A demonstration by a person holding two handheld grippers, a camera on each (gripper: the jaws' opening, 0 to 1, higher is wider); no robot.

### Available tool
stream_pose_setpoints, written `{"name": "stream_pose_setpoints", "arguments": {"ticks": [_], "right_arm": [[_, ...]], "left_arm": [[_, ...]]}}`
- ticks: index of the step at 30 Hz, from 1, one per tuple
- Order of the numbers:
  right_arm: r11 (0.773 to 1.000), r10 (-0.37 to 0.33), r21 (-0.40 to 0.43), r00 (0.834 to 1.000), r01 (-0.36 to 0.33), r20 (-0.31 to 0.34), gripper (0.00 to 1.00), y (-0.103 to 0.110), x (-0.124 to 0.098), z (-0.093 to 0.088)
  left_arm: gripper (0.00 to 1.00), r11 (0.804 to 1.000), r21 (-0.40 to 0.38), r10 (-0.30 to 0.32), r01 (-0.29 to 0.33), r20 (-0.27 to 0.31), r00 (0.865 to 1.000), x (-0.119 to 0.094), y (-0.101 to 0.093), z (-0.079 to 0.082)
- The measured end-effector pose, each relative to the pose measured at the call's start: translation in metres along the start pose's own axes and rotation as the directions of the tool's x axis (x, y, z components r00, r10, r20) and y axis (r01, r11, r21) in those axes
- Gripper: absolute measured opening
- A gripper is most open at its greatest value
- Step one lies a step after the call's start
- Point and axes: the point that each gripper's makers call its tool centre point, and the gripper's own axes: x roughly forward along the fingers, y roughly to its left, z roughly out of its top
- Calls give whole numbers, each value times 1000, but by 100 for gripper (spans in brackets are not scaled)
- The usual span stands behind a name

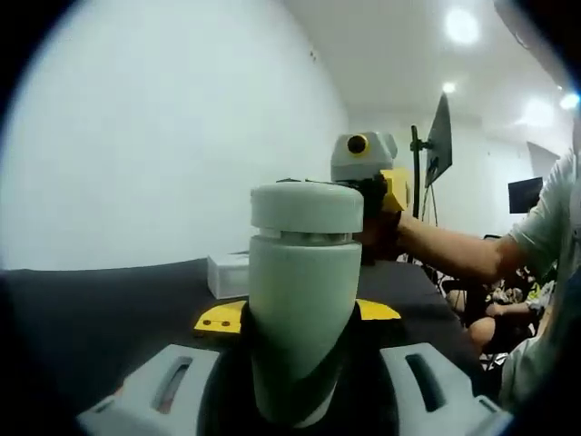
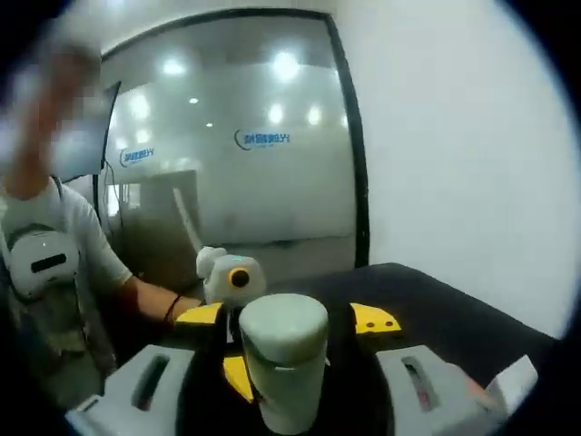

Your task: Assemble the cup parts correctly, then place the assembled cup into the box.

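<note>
While the pale green cup (image 1: 304, 309) sits upright between our 2 grippers, left gripper (image 1: 304, 391) clamped on its body and right gripper (image 2: 283, 400) on the lid (image 2: 282, 329), we should turn squarely until the seam closes.

The pale green cup (image 1: 304, 318) stands upright between my left claw's jaws, tapering toward its base. Its lighter lid (image 1: 307, 207) sits on top, a thin gap showing below the rim. In the right gripper view, the same cup (image 2: 283, 368) rises between my right claw's jaws, lid (image 2: 283, 325) uppermost. A small white box (image 1: 228, 275) lies on the dark table beyond my left claw, left of the cup.
</note>
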Motion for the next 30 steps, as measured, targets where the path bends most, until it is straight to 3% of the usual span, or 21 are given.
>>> {"name": "stream_pose_setpoints", "arguments": {"ticks": [2,5,8,14,18,22,26,28,29,30], "right_arm": [[1000,19,-12,999,-19,-38,48,4,4,-6],[1000,7,-18,999,-8,-42,40,4,9,-10],[1000,-19,-11,1000,19,-25,40,2,8,-9],[988,-152,-27,988,152,3,39,0,4,-9],[961,-274,-21,962,274,5,39,-4,3,-9],[906,-423,-18,906,423,22,39,-9,0,-7],[824,-566,-9,824,567,33,39,-14,-5,-6],[752,-659,24,752,658,18,39,-19,-9,-7],[745,-666,-11,746,666,16,39,-17,-8,-6],[724,-690,22,723,690,20,39,-18,-9,-7]], "left_arm": [[39,1000,-1,-2,2,-3,1000,0,0,0],[39,1000,-1,-2,2,-5,1000,0,-1,0],[39,1000,-15,2,-2,-4,1000,0,1,0],[39,1000,-9,6,-6,-7,1000,1,0,-1],[39,1000,-4,9,-10,-11,1000,1,0,-1],[39,1000,-3,25,-25,-10,1000,0,1,-1],[39,999,3,35,-35,-13,999,1,1,-1],[39,999,3,47,-47,-12,999,3,2,-1],[39,999,4,47,-47,-15,999,3,2,0],[39,999,6,44,-43,-19,999,2,0,-1]]}}
